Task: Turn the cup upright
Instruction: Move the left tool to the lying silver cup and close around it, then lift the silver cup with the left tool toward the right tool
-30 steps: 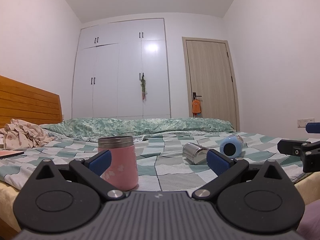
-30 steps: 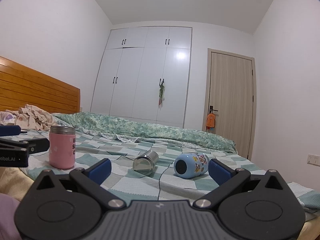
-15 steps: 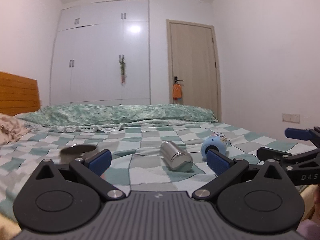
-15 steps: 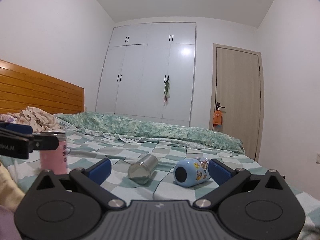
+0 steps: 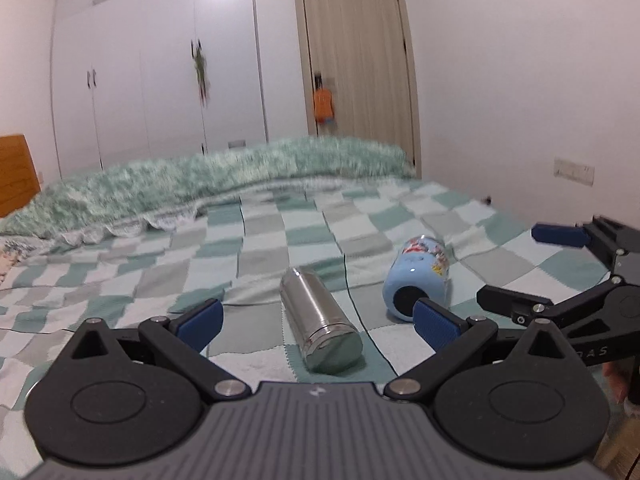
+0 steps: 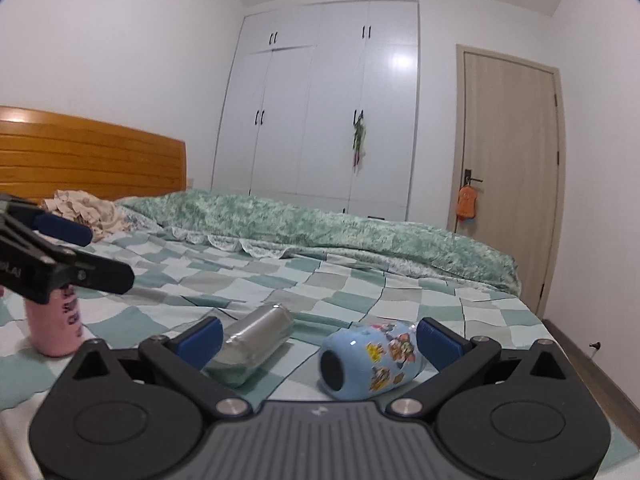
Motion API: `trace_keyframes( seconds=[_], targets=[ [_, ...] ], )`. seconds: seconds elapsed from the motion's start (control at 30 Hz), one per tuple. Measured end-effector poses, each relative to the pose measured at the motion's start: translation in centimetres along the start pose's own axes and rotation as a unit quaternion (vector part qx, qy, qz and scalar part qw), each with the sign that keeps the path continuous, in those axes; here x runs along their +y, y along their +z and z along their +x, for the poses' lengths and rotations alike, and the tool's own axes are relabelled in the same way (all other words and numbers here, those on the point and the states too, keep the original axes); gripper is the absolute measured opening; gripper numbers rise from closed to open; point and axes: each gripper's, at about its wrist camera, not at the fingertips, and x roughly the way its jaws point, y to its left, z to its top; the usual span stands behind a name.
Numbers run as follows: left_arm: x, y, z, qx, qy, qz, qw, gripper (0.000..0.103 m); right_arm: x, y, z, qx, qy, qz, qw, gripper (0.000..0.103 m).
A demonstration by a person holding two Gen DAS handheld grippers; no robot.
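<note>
A steel cup [image 5: 318, 320] lies on its side on the checked bedspread, straight ahead of my open left gripper [image 5: 316, 320] and between its fingers in view. It also shows in the right wrist view [image 6: 256, 342]. A light blue cartoon cup [image 5: 418, 280] lies on its side to its right; in the right wrist view [image 6: 370, 356] it lies between the fingers of my open right gripper [image 6: 320, 338]. A pink cup [image 6: 54, 328] stands upright at the left. Both grippers are empty.
The bed [image 6: 360, 280] has a checked green sheet and a rolled green quilt [image 6: 320, 224] at the far side. A wooden headboard [image 6: 80, 156] and crumpled clothes [image 6: 80, 206] are at left. Wardrobe [image 6: 320, 112] and door [image 6: 508, 176] stand behind.
My left gripper has swung right and tilted down, from the pink cup to the steel cup. My right gripper has moved closer to the blue cup. The cups have not moved.
</note>
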Motion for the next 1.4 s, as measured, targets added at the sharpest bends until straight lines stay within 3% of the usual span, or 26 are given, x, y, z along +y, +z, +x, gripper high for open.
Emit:
trace_keyframes(
  seconds=[0.3, 0.5, 0.7, 0.8, 0.87, 0.9, 0.93, 1.2, 1.4],
  targets=[
    [-0.4, 2.9, 10.7, 0.117, 0.031, 0.011, 0.9925, 0.103, -5.1, 1.7, 7.4, 0.062, 0.023, -0.006, 0.998, 0.103],
    [-0.1, 3.1, 17.6, 0.214, 0.049, -0.018, 0.9754, 0.103, -7.7, 1.9, 11.9, 0.098, 0.035, 0.006, 0.995, 0.103],
    [0.6, 2.0, 22.3, 0.265, 0.06, -0.039, 0.9616, 0.103, -9.4, 1.4, 15.1, 0.112, 0.048, 0.022, 0.992, 0.103],
    [0.9, 1.5, 23.9, 0.288, 0.069, -0.046, 0.9541, 0.094, -9.8, 0.9, 16.3, 0.113, 0.055, 0.027, 0.992, 0.103],
    [1.3, 1.4, 24.8, 0.309, 0.054, -0.063, 0.9474, 0.076, -10.0, 0.6, 16.5, 0.109, 0.059, 0.031, 0.992, 0.103],
    [1.4, 1.2, 25.1, 0.324, 0.041, -0.075, 0.9423, 0.067, -10.0, 0.5, 16.5, 0.107, 0.061, 0.033, 0.992, 0.103],
    [1.4, 1.1, 25.2, 0.333, 0.039, -0.082, 0.9386, 0.065, -10.0, 0.4, 16.5, 0.106, 0.063, 0.034, 0.992, 0.103],
    [1.0, 2.0, 22.3, 0.316, 0.03, -0.071, 0.9456, 0.064, -9.3, 1.4, 13.2, 0.093, 0.063, 0.048, 0.992, 0.103],
    [0.8, 3.7, 16.5, 0.289, 0.012, -0.07, 0.9547, 0.064, -7.4, 2.5, 9.2, 0.095, 0.064, 0.045, 0.992, 0.103]
  ],
)
